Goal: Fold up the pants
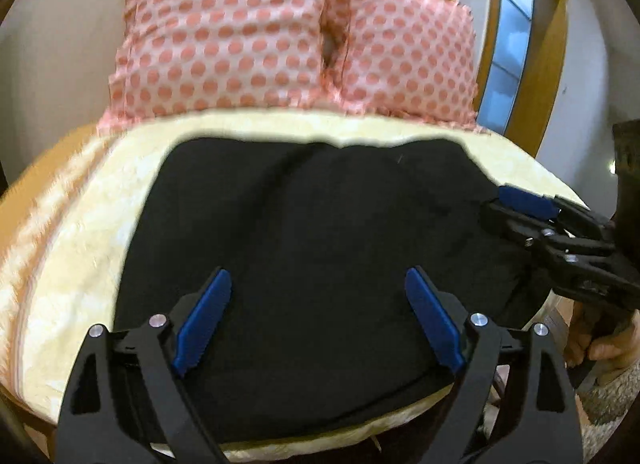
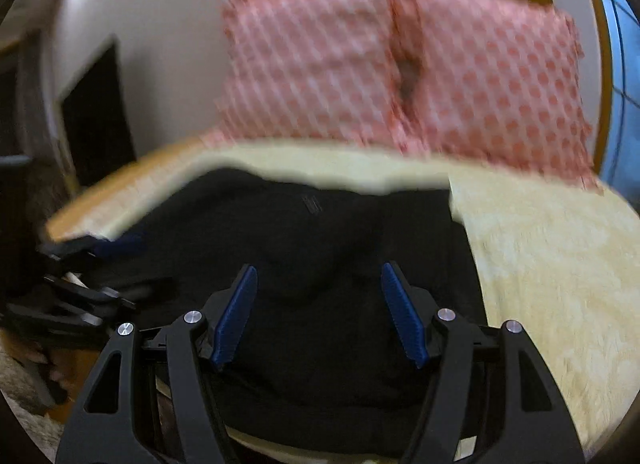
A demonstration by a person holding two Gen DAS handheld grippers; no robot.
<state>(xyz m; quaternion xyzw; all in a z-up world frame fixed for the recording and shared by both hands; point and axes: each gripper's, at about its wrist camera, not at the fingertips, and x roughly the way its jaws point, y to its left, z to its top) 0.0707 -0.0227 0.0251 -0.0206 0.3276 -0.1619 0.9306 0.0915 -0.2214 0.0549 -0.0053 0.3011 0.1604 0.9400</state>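
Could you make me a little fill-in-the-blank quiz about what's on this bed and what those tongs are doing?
1. The pants lying on the bed are ____ in colour.
2. The two pillows have a pattern of ____.
3. Both the left tongs and the right tongs stand ____, gripping nothing.
4. The bedcover is pale ____.

Missing words: black; dots; open; yellow

Two pink dotted pillows (image 1: pixel 296 32) lean on a pale wall (image 1: pixel 52 56) beside a wood-framed window (image 1: pixel 508 64).

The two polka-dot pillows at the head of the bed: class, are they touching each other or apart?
Touching. The left wrist view shows the left pillow and right pillow pressed edge to edge along a seam, no wall visible between them.
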